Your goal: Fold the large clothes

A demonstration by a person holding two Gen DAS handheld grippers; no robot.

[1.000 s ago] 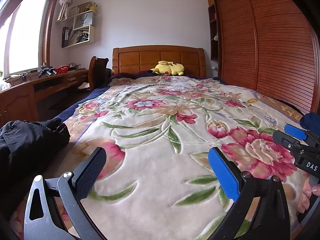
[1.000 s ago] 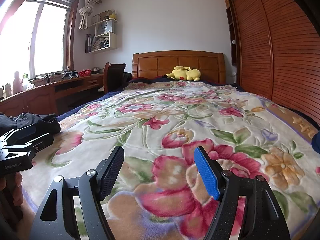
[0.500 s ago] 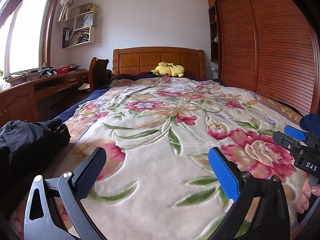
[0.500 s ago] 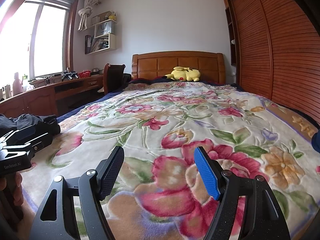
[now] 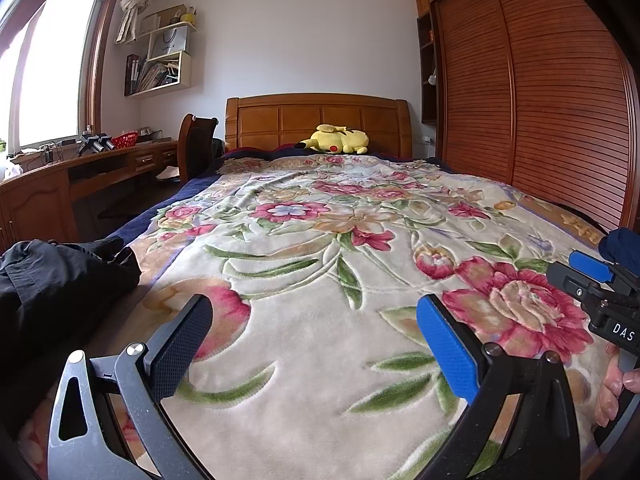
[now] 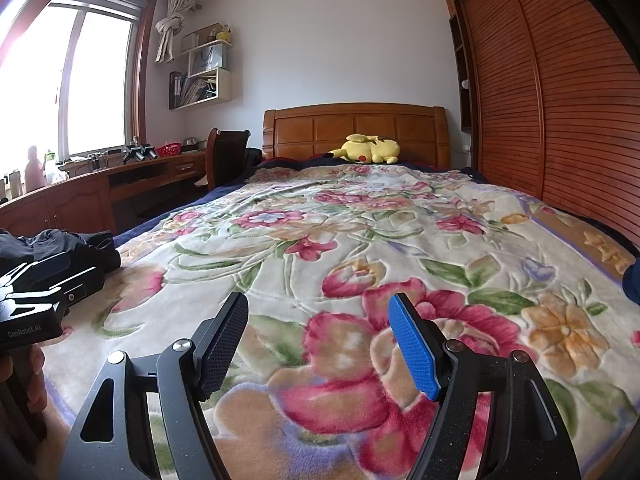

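Both of my grippers hover over the floral blanket (image 5: 304, 320): left gripper (image 5: 316, 344) has its fingers wide with nothing between, and right gripper (image 6: 320, 340) likewise. At the left edge of the frame lies the black garment (image 5: 52, 280), crumpled and untouched.

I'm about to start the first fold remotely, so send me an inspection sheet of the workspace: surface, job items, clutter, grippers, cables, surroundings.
Surface: floral blanket spread flat over the bed, middle bare.
Job's things: dark garment crumpled at the bed's left edge; a blue cloth at the right edge, mostly out of view.
Clutter: yellow plush toy by the headboard.
Grippers: left gripper open, empty; right gripper open, empty; both above the blanket.
Cables: some on the desk, none on the bed.
Surroundings: desk and chair left, slatted wardrobe right, wall shelves, window.
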